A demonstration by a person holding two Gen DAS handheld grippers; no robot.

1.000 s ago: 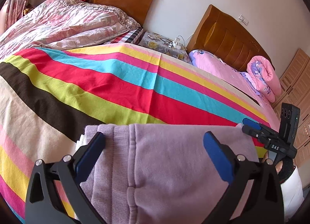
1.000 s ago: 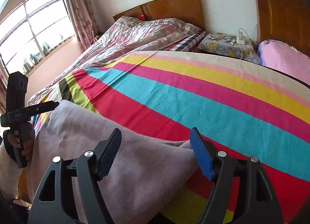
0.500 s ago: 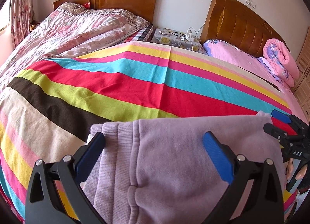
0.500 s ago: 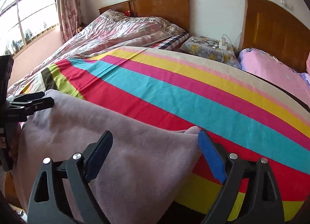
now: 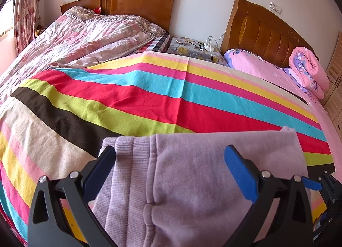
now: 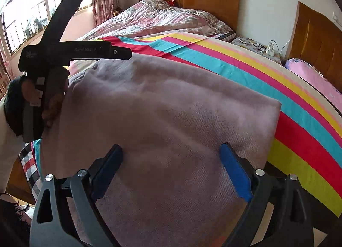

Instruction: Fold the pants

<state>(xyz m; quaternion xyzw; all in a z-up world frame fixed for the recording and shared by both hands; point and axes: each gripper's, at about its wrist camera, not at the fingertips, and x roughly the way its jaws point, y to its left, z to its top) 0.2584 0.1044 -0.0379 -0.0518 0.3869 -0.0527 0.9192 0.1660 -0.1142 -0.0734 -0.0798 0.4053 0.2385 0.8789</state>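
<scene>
Both fingers (image 5: 239,174) seemingly astride pants (image 5: 192,172)

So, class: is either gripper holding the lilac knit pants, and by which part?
Neither: the left gripper and right gripper are open over the lilac knit pants.

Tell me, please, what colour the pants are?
Pale lilac pants, best seen in the left wrist view.
</scene>
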